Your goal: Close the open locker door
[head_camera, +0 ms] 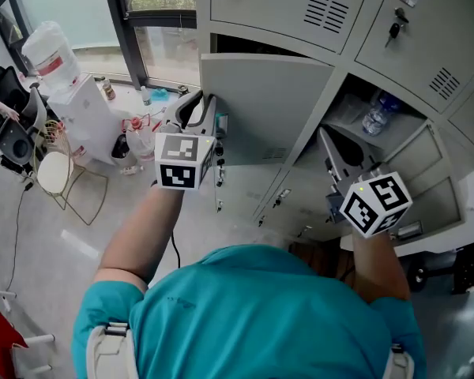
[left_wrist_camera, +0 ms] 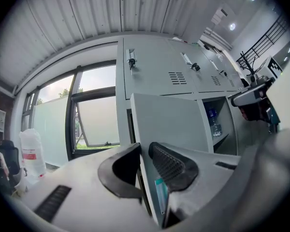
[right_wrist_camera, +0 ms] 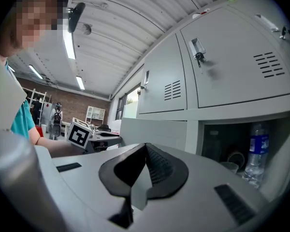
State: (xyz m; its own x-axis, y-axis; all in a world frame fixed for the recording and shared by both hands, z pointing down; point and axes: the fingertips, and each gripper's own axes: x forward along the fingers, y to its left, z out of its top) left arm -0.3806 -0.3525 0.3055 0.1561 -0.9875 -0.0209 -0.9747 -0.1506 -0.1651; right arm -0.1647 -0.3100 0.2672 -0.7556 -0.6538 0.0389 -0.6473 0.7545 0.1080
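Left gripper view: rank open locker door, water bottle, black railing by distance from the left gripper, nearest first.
1. open locker door: centre, its edge clamped between the jaws of the left gripper.
2. water bottle: inside the open compartment, right of the door.
3. black railing: far down the room, upper right.

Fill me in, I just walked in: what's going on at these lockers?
A person holds a gripper in each hand. The left gripper has its fingers clamped on the edge of the open locker door, which stands part-way open. The right gripper, shut and empty, hovers by a neighbouring open compartment holding a water bottle.
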